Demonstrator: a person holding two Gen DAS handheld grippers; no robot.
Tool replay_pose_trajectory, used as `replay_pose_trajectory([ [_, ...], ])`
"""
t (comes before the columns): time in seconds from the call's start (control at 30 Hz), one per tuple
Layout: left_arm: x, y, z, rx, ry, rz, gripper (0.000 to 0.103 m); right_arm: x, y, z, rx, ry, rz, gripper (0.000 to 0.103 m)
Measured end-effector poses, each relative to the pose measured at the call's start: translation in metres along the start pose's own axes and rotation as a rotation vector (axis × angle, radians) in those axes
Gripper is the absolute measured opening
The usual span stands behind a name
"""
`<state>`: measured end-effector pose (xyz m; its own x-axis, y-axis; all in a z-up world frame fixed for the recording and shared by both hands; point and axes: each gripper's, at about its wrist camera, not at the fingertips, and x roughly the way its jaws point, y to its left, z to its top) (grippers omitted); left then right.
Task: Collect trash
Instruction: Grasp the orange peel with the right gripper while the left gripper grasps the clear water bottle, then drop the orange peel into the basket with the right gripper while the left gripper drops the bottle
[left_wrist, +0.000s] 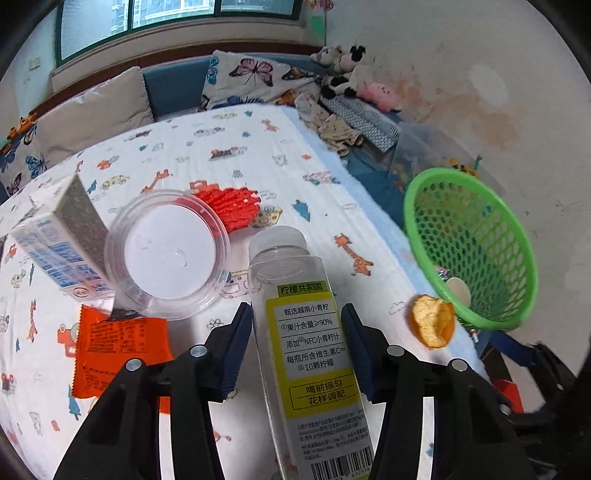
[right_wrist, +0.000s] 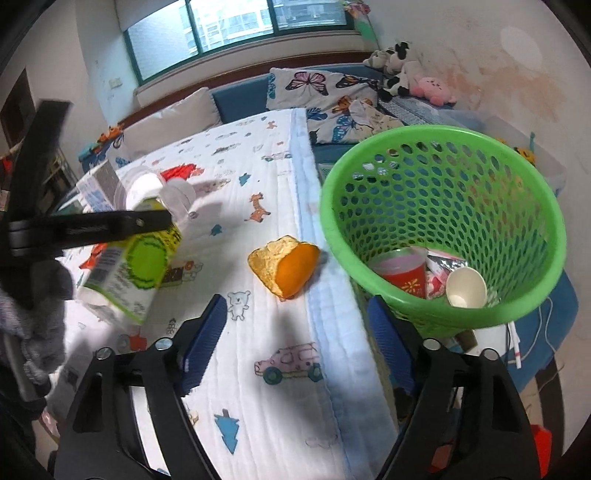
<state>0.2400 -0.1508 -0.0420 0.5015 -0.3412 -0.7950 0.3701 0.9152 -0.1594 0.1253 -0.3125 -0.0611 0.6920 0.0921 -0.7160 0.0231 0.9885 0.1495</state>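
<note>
Clear plastic bottle (left_wrist: 314, 354), base cut off, between the left gripper (left_wrist: 297, 328) fingers, contact unclear; right gripper (right_wrist: 295, 332) wide, empty.

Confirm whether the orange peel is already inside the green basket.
No: the orange peel lies on the printed bedsheet beside the green basket, outside its rim.

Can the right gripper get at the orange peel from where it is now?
Probably yes. The right gripper is open and empty, and the orange peel lies just ahead of it on the bed cover, beside the green basket, with nothing between them.
</note>
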Motion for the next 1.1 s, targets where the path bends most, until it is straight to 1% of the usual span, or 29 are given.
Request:
replay_pose_trajectory([
  [0.03, -0.004, 0.001, 0.000, -0.001, -0.009, -0.006, 0.048, 0.003, 0.002, 0.001, -0.005, 0.004, 0.003, 0.074],
  [0.1, -0.014, 0.003, -0.001, -0.001, -0.027, -0.026, 0.048, 0.010, 0.007, 0.003, -0.021, 0.014, 0.005, 0.064],
  [0.17, -0.023, 0.005, -0.003, -0.001, -0.045, -0.039, 0.048, 0.018, 0.013, 0.006, -0.033, 0.026, 0.012, 0.063],
  [0.23, -0.032, 0.008, -0.004, 0.000, -0.063, -0.052, 0.048, 0.025, 0.017, 0.008, -0.047, 0.034, -0.006, 0.063],
  [0.3, -0.040, 0.011, -0.006, -0.004, -0.077, -0.063, 0.048, 0.031, 0.018, 0.008, -0.049, 0.040, -0.015, 0.059],
  [0.33, -0.044, 0.013, -0.006, -0.006, -0.084, -0.067, 0.048, 0.035, 0.018, 0.010, -0.045, 0.047, -0.021, 0.059],
  [0.43, -0.051, 0.018, -0.007, -0.011, -0.096, -0.074, 0.048, 0.047, 0.018, 0.011, -0.034, 0.062, -0.044, 0.056],
  [0.53, -0.055, 0.022, -0.008, -0.012, -0.104, -0.081, 0.047, 0.052, 0.020, 0.013, -0.048, 0.055, -0.077, 0.055],
  [0.6, -0.056, 0.023, -0.009, -0.012, -0.105, -0.087, 0.047, 0.054, 0.022, 0.014, -0.056, 0.052, -0.097, 0.050],
  [0.67, -0.056, 0.023, -0.009, -0.011, -0.106, -0.096, 0.047, 0.056, 0.022, 0.014, -0.062, 0.049, -0.110, 0.048],
  [0.73, -0.056, 0.022, -0.009, -0.009, -0.104, -0.103, 0.047, 0.054, 0.021, 0.015, -0.058, 0.047, -0.108, 0.046],
  [0.8, -0.055, 0.022, -0.009, -0.008, -0.101, -0.112, 0.047, 0.051, 0.019, 0.015, -0.048, 0.045, -0.097, 0.041],
  [0.87, -0.056, 0.018, -0.006, -0.001, -0.102, -0.122, 0.047, 0.046, 0.015, 0.015, -0.029, 0.042, -0.078, 0.040],
  [1.0, -0.056, 0.010, -0.002, 0.017, -0.106, -0.141, 0.047, 0.033, 0.008, 0.016, 0.008, 0.035, -0.033, 0.039],
  [1.1, -0.054, 0.001, 0.003, 0.025, -0.100, -0.161, 0.047, 0.020, -0.002, 0.019, 0.033, 0.016, -0.018, 0.039],
])
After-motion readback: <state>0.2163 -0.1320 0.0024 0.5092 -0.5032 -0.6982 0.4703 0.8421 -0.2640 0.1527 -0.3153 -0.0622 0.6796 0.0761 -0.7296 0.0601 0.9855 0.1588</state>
